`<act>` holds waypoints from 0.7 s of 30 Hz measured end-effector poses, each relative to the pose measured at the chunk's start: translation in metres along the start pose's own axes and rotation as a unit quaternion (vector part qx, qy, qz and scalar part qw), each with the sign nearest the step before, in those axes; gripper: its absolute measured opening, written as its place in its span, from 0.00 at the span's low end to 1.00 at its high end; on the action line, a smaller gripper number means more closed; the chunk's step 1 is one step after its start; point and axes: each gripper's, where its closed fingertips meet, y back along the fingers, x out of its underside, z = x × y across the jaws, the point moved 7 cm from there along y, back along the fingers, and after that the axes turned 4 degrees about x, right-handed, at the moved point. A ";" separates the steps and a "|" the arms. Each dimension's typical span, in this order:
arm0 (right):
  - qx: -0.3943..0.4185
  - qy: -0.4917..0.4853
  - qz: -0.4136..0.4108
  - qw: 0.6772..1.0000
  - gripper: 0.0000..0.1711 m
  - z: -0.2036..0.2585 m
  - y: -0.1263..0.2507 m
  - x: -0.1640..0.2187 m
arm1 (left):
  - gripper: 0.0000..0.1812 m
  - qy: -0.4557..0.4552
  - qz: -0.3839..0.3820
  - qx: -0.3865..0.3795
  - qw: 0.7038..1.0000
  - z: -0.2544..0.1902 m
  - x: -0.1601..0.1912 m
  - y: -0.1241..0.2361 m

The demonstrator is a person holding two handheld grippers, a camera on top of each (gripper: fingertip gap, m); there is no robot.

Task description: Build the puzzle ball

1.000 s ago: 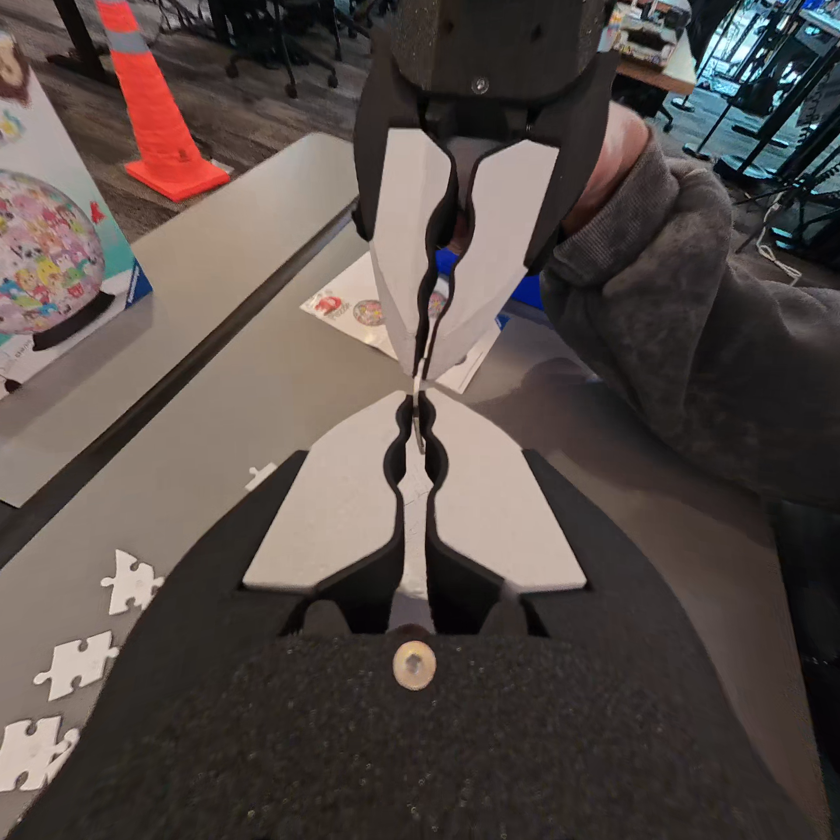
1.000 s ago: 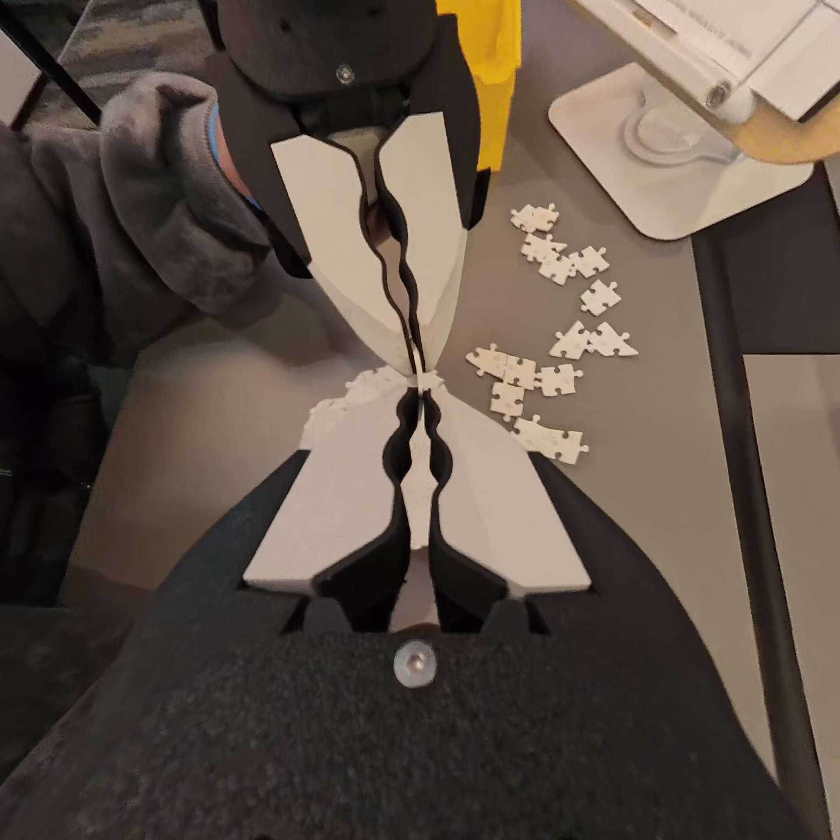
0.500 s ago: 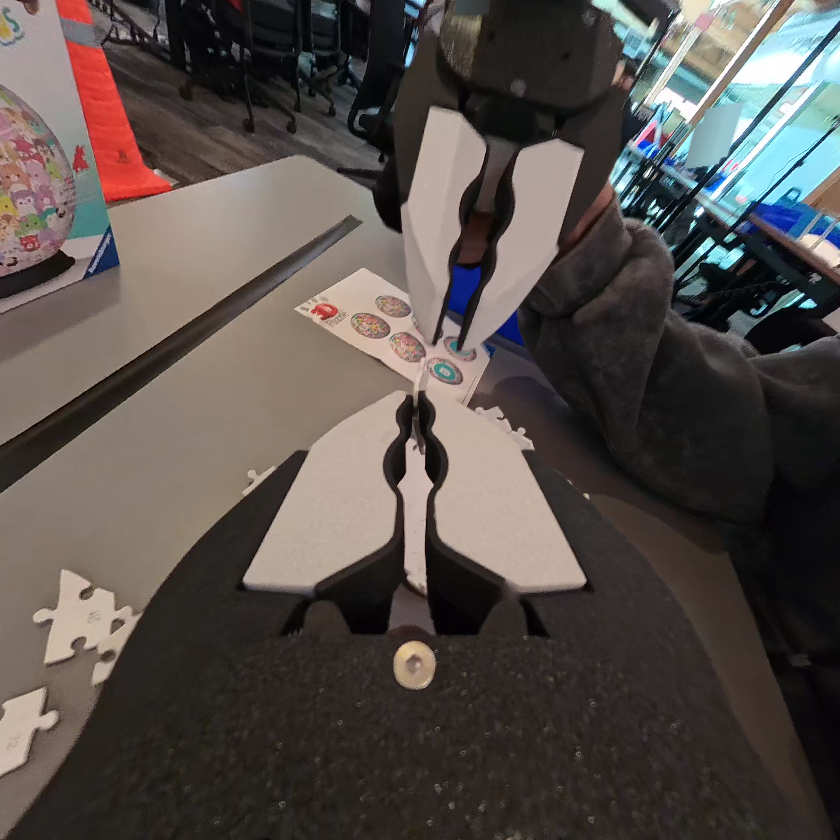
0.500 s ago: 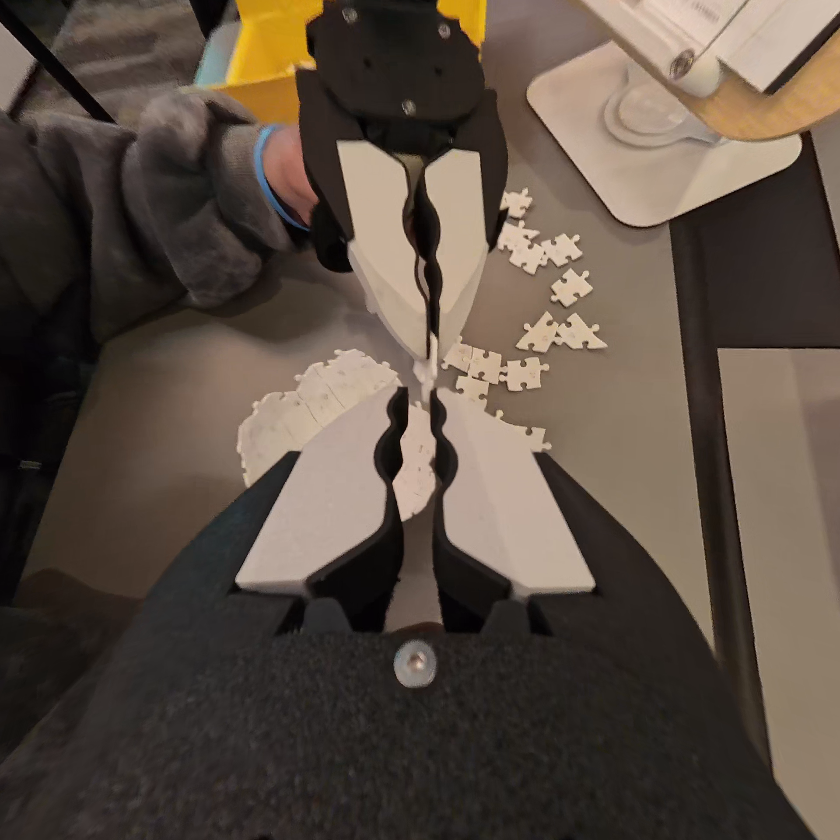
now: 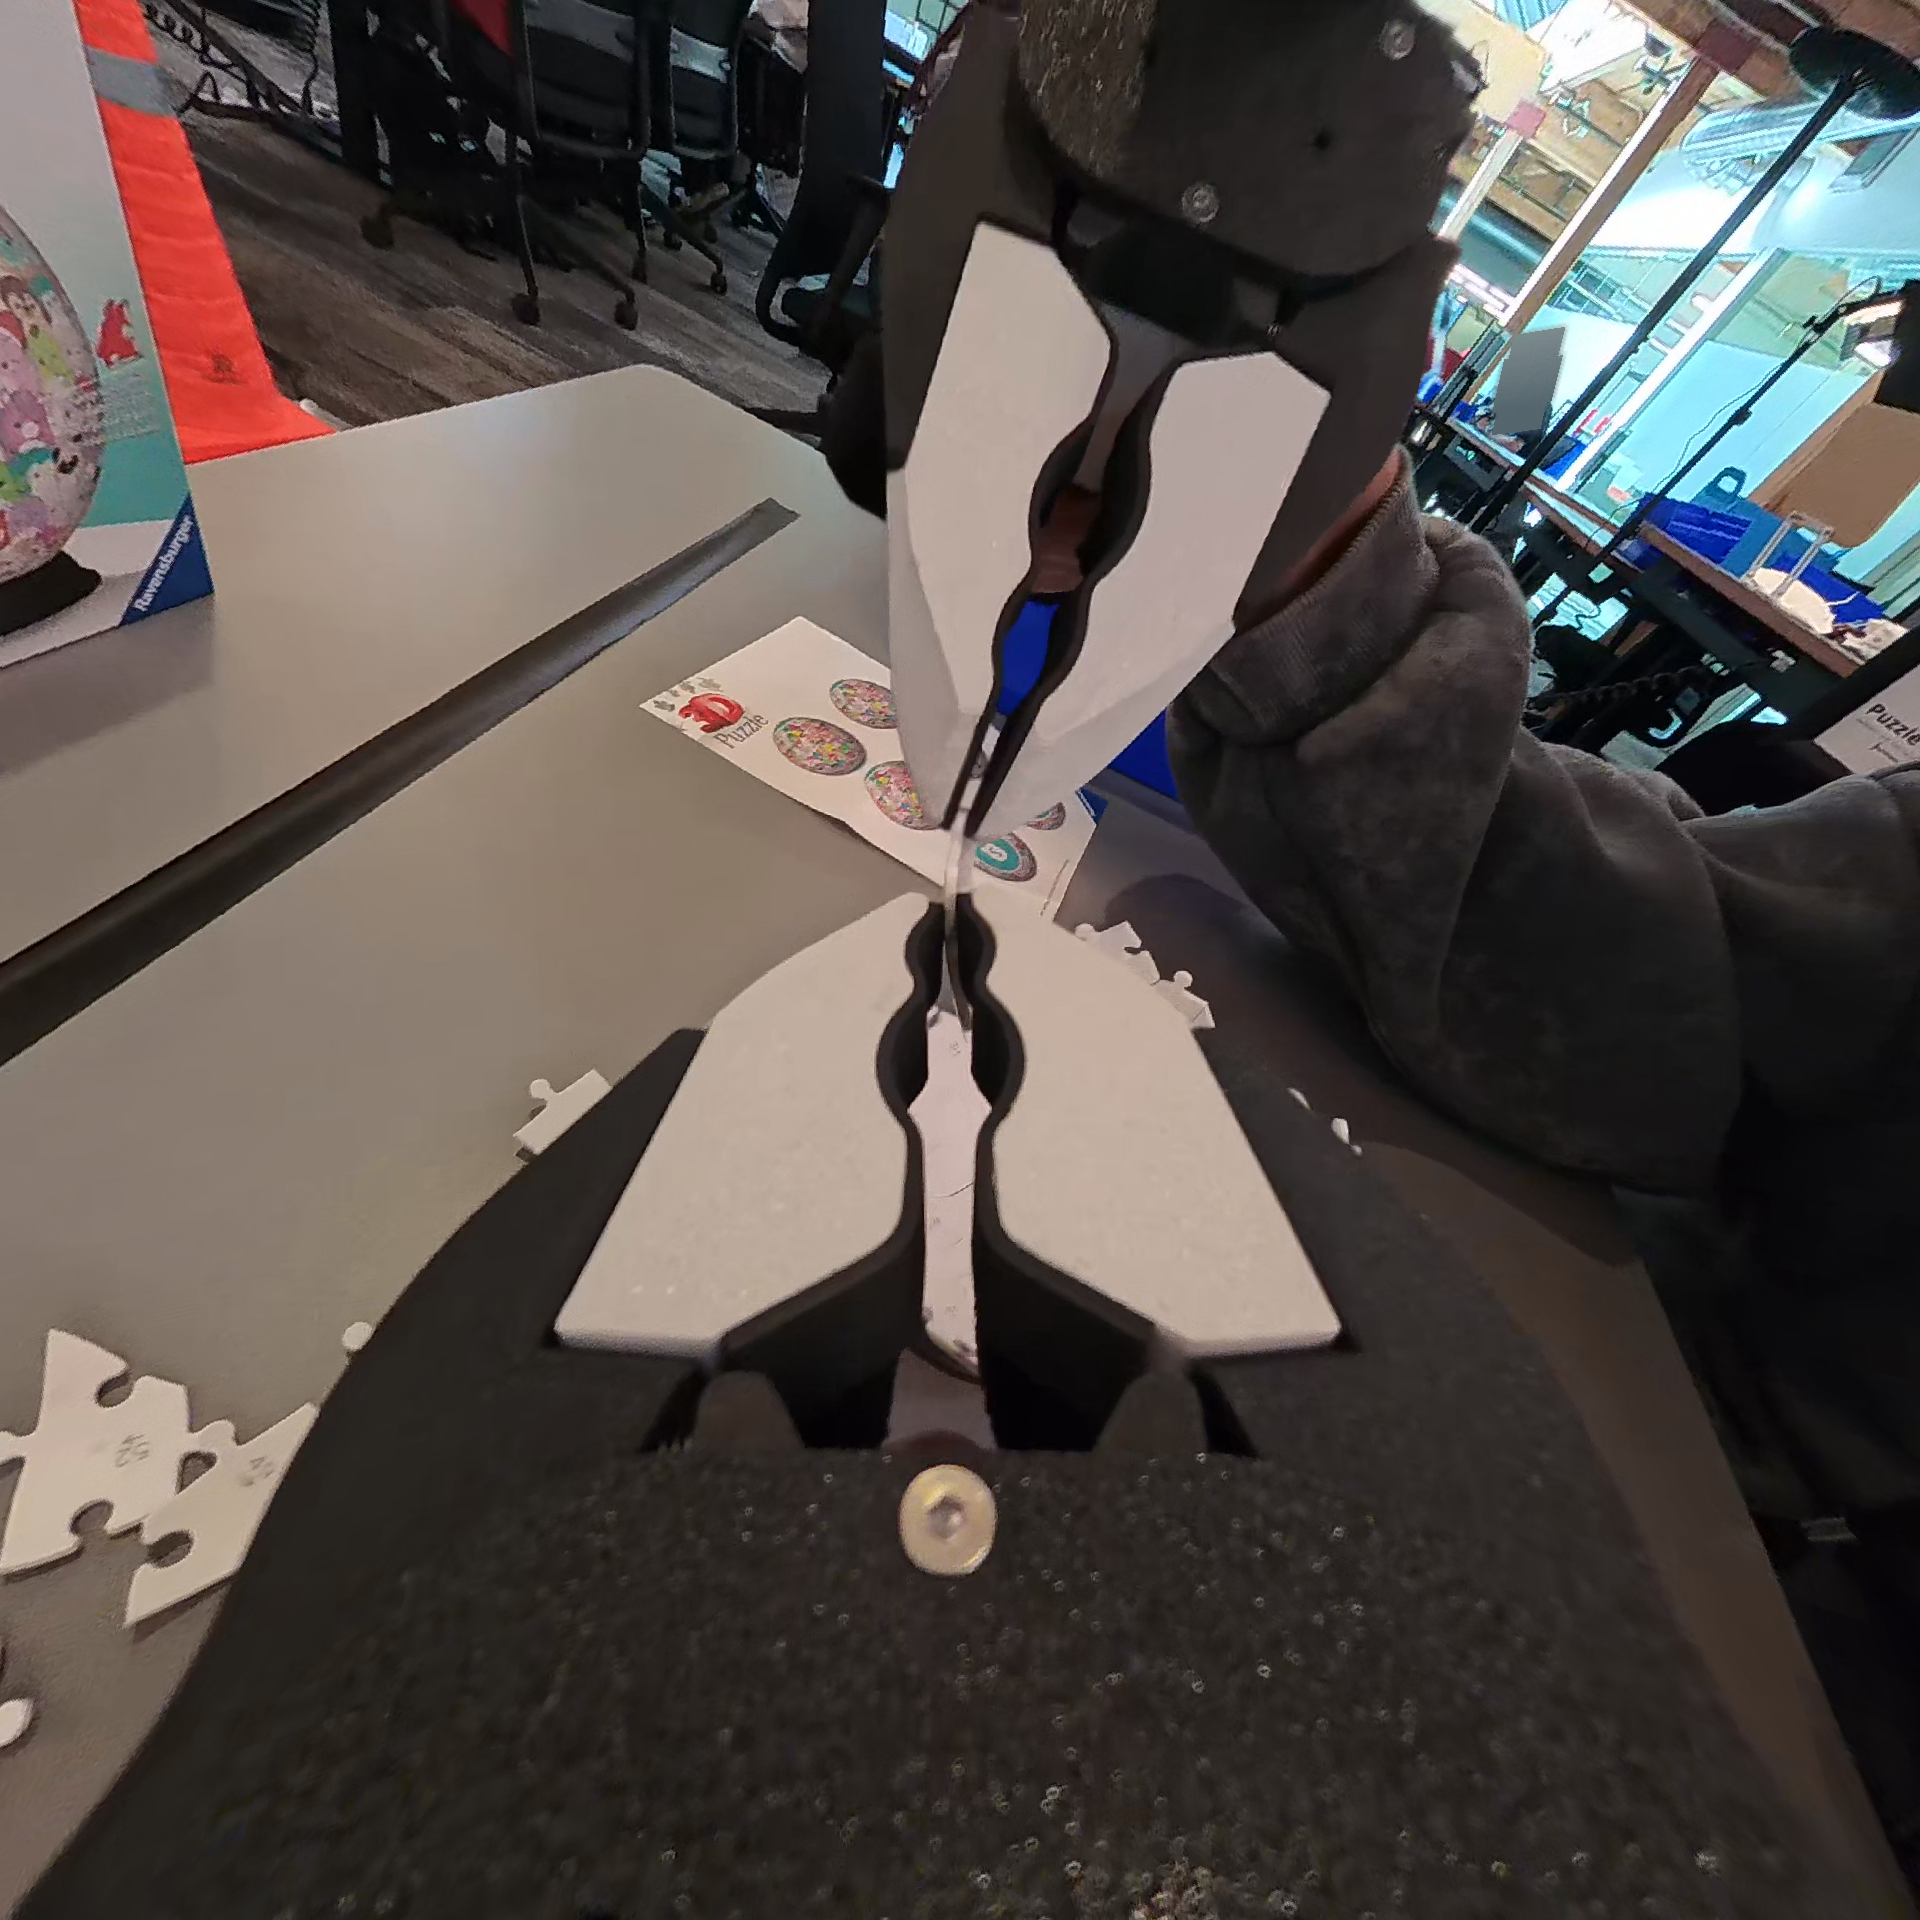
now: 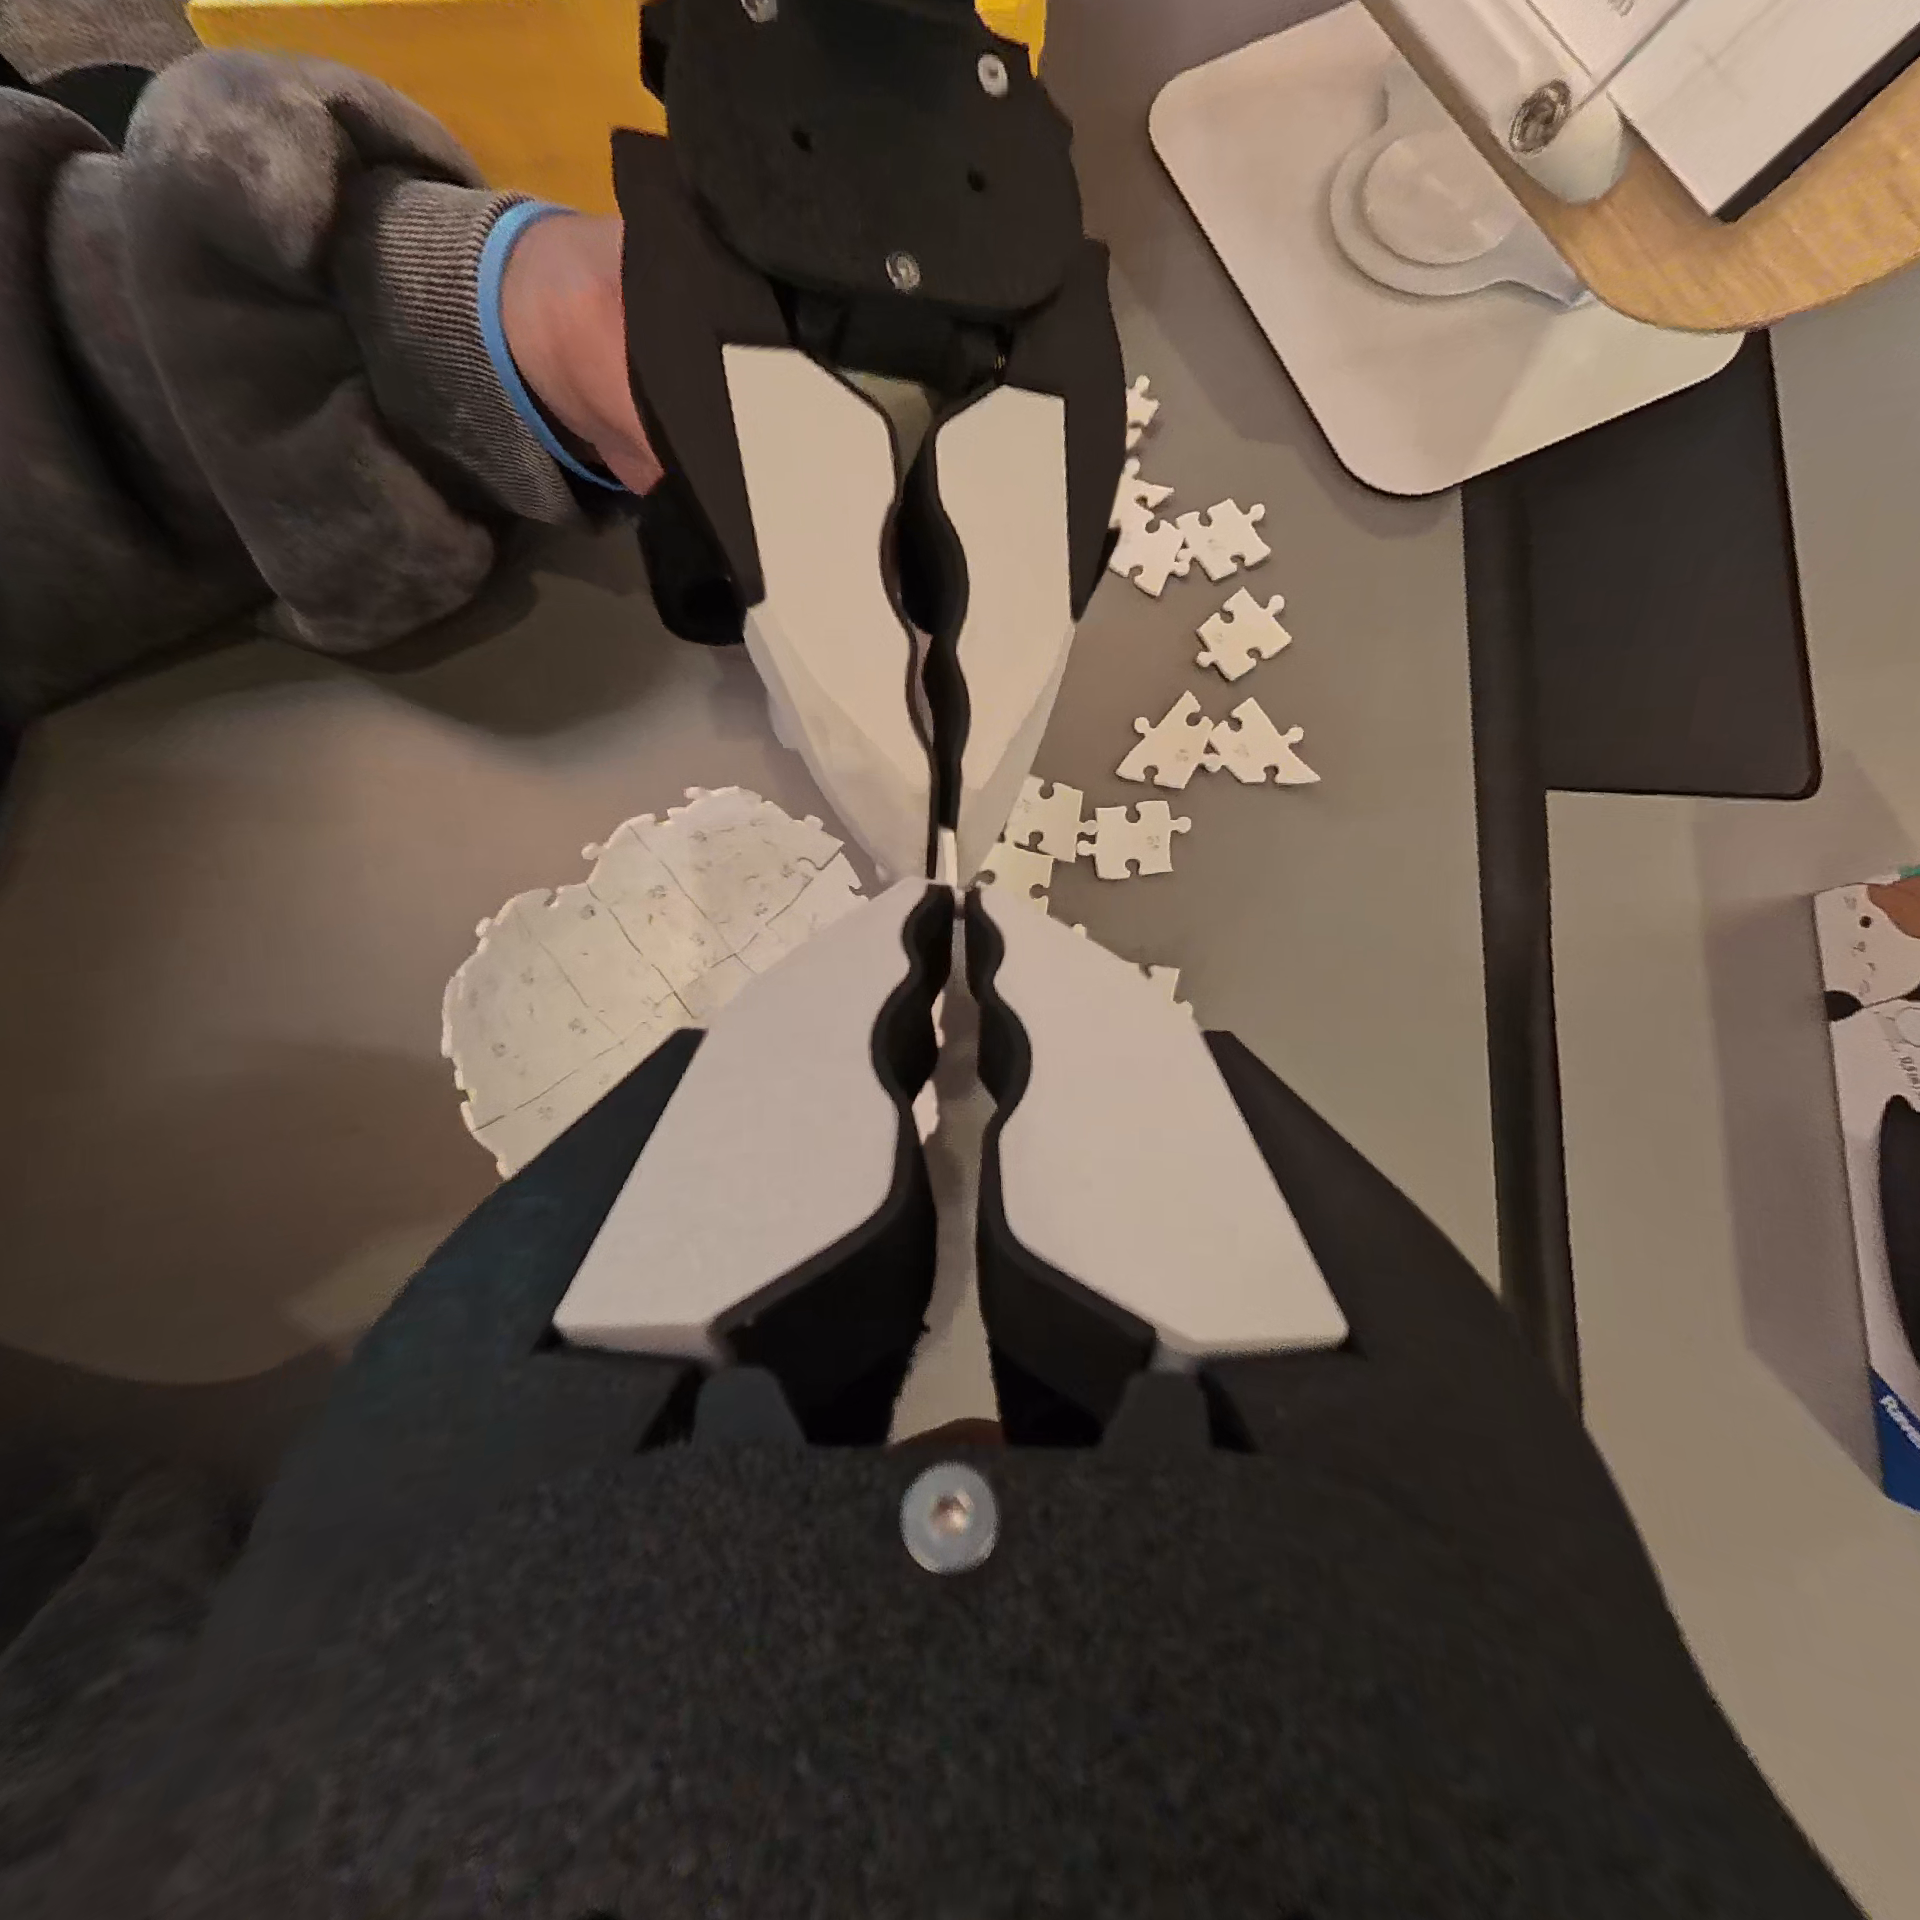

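A small white puzzle piece (image 5: 954, 873) is held edge-on between the two grippers, which meet tip to tip above the grey table (image 5: 468, 935). My left gripper (image 5: 951, 920) is shut on it. My right gripper (image 6: 948, 902) also pinches it, jaws nearly closed. In the right wrist view the piece (image 6: 948, 857) sticks out of the left gripper (image 6: 948, 847). The right gripper (image 5: 963, 821) faces me in the left wrist view. A partly built white dome of joined pieces (image 6: 644, 956) lies on the table under the grippers.
Loose white pieces (image 6: 1236, 634) lie right of the dome, more are at the near left (image 5: 104, 1455). A puzzle box (image 5: 62, 416), an instruction sheet (image 5: 790, 727), a yellow bin (image 6: 436, 94) and a white stand base (image 6: 1403, 332) ring the work area. A person's grey sleeves (image 5: 1507, 883) hold both grippers. Both grippers' tips are close together, under 4 cm apart.
The right gripper's jaws stood slightly apart half a second ago and have closed on the piece. Both grippers have drawn back, showing more of the dome below.
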 end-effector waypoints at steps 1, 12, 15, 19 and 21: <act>0.003 0.004 -0.006 1.000 0.01 0.001 0.000 -0.003 | 0.01 0.000 0.001 0.003 1.000 -0.001 0.001 -0.001; 0.022 0.002 -0.002 1.000 0.03 0.005 0.004 -0.004 | 0.01 0.003 -0.006 0.001 1.000 0.002 0.002 -0.003; 0.021 -0.011 -0.010 1.000 0.07 0.004 0.007 -0.004 | 0.01 0.013 -0.028 0.007 0.999 0.006 0.002 -0.002; 0.046 -0.015 -0.002 0.999 0.05 -0.003 0.007 -0.001 | 0.01 0.020 -0.048 0.005 0.999 0.012 0.006 -0.001; 0.033 -0.030 -0.008 0.999 0.06 -0.004 0.007 0.001 | 0.01 0.026 -0.080 0.010 0.996 0.015 0.003 0.006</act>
